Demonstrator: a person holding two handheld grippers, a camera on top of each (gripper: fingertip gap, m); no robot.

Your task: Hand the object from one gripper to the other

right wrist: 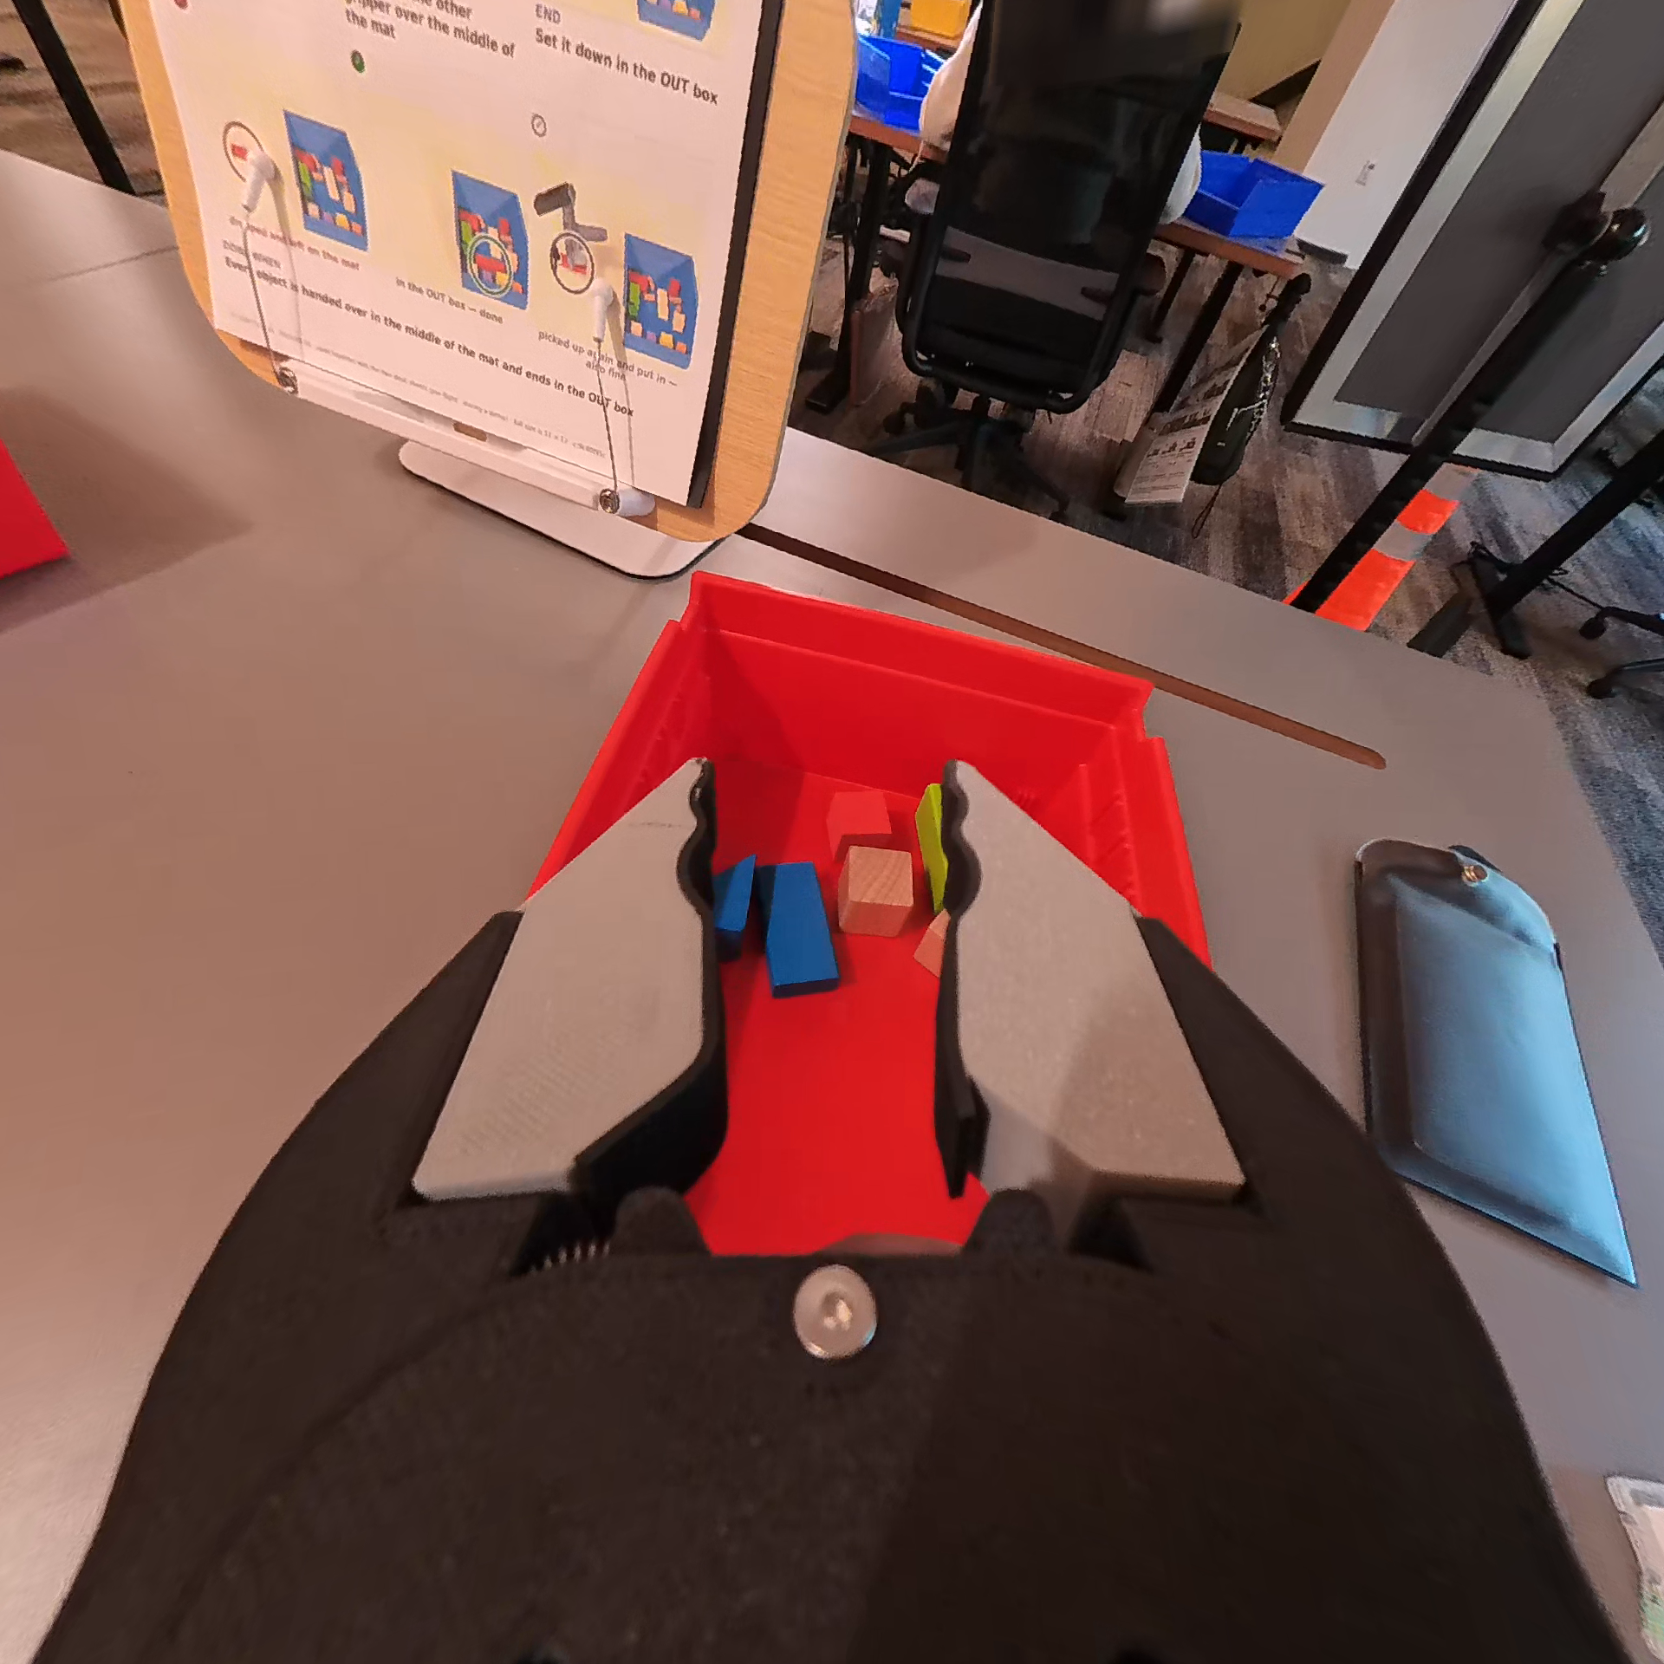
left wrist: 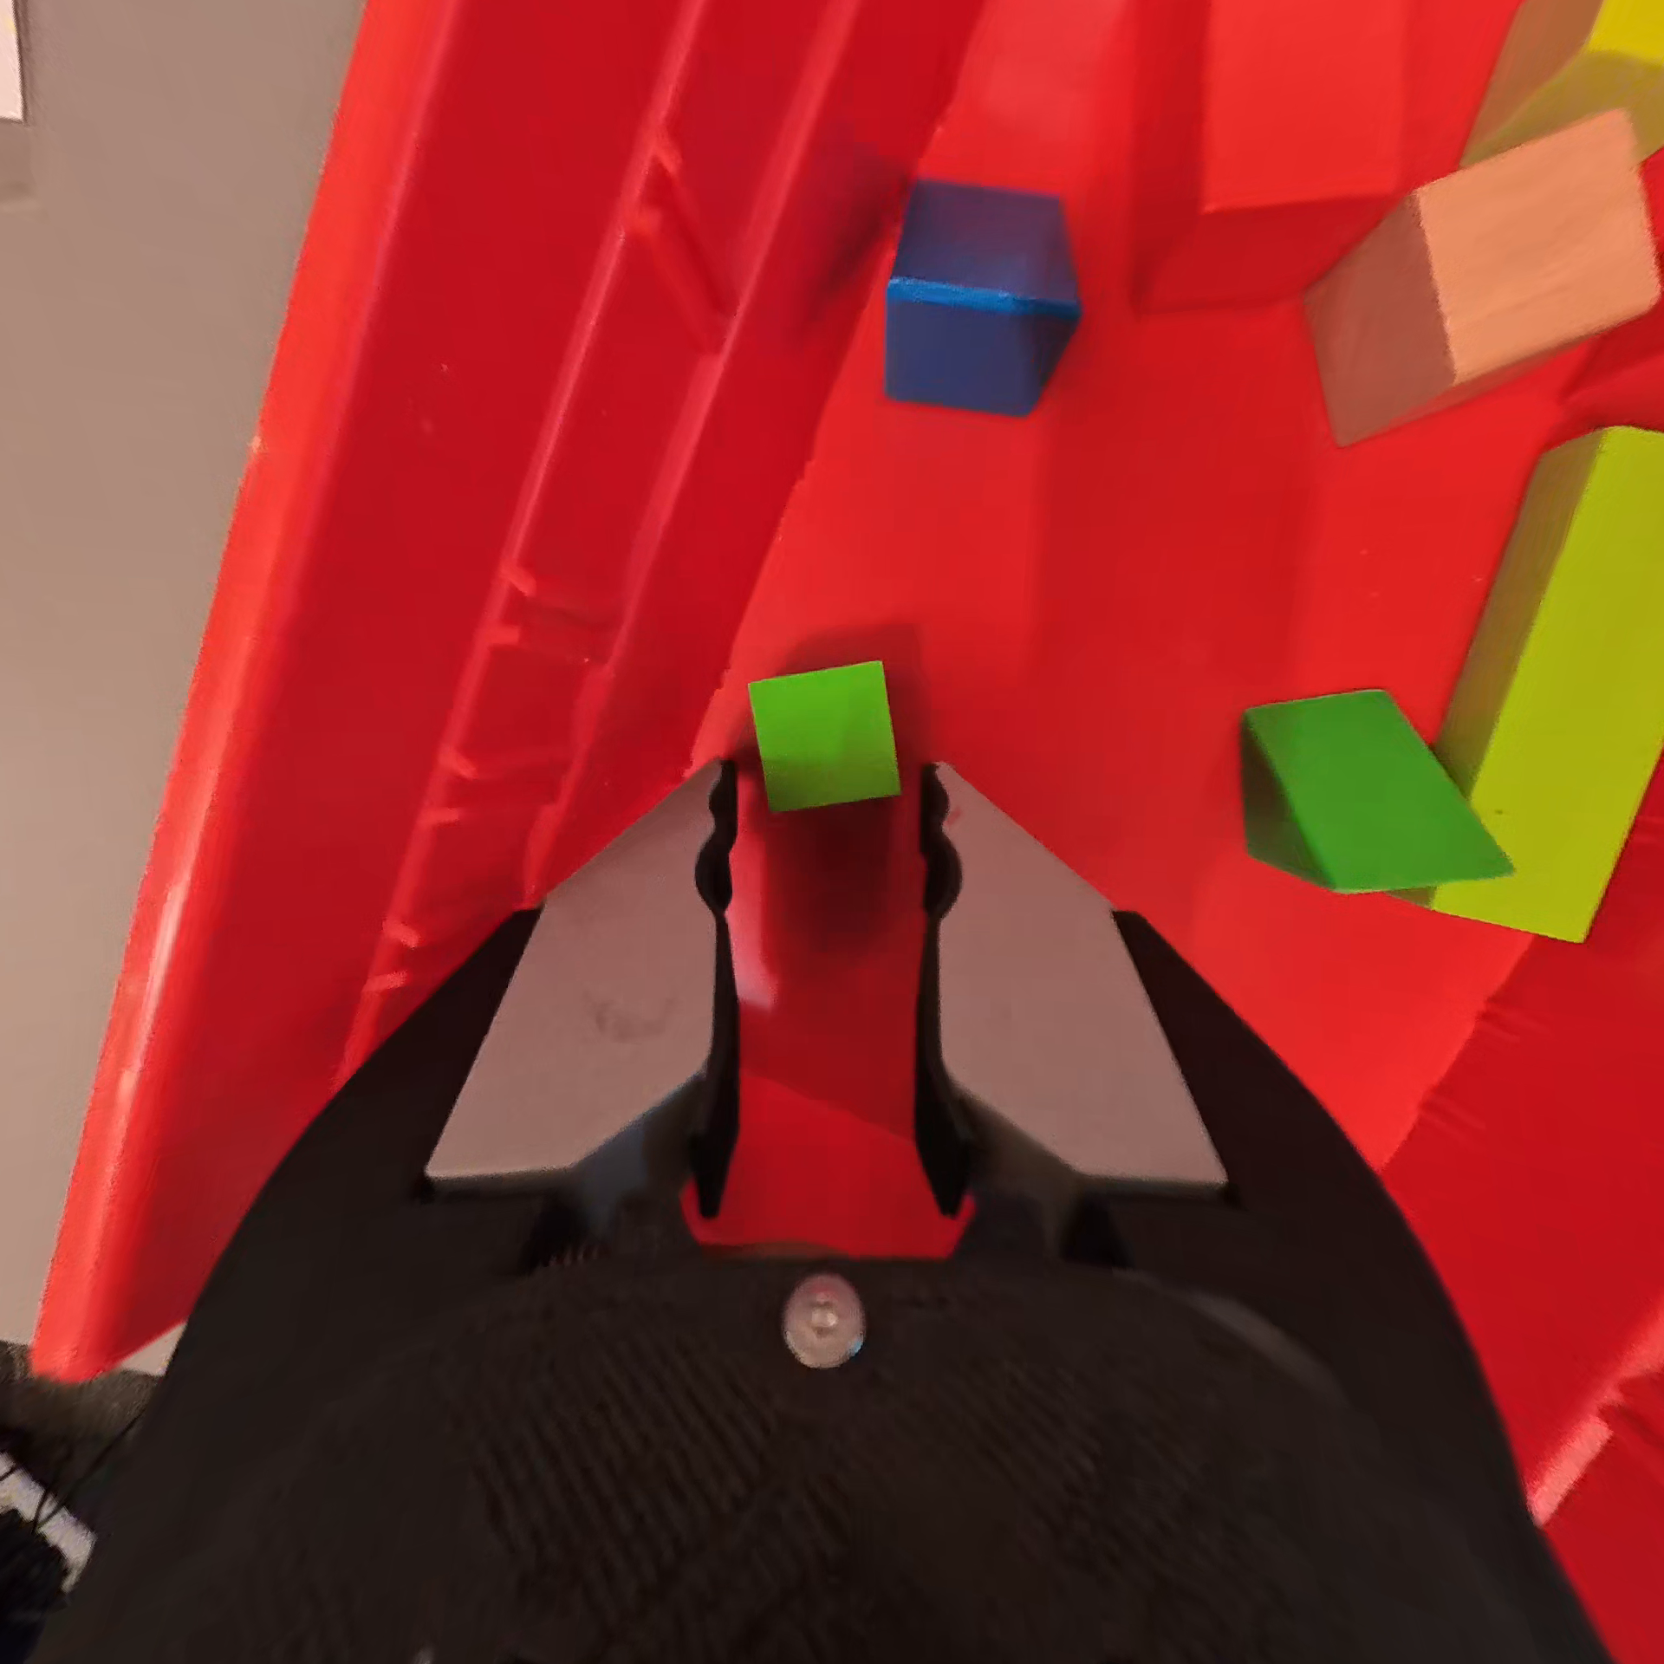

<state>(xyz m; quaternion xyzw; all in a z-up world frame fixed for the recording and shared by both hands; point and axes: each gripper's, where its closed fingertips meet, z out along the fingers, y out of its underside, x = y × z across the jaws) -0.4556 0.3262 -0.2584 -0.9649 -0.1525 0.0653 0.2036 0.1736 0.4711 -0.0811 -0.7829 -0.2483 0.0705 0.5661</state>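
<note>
In the left wrist view my left gripper (left wrist: 827, 774) is open inside a red bin (left wrist: 558, 504). A small bright green cube (left wrist: 824, 737) lies on the bin floor just beyond the fingertips, its near edge between them, not gripped. In the right wrist view my right gripper (right wrist: 827, 776) is open and empty, held above a second red bin (right wrist: 909, 684) on the grey table. That bin holds two blue blocks (right wrist: 797, 927), a plain wooden cube (right wrist: 875, 890), a red block (right wrist: 857, 818) and a lime block (right wrist: 932, 842).
The left bin also holds a blue cube (left wrist: 977, 302), a plain wooden block (left wrist: 1477, 270), a green wedge (left wrist: 1360, 792) and a long lime block (left wrist: 1567, 684). On the table stand an instruction board (right wrist: 486, 234) and a dark tray (right wrist: 1477, 1035). An office chair (right wrist: 1035, 225) stands beyond the table. My hands' fingertips stand some 65 cm from each other.
</note>
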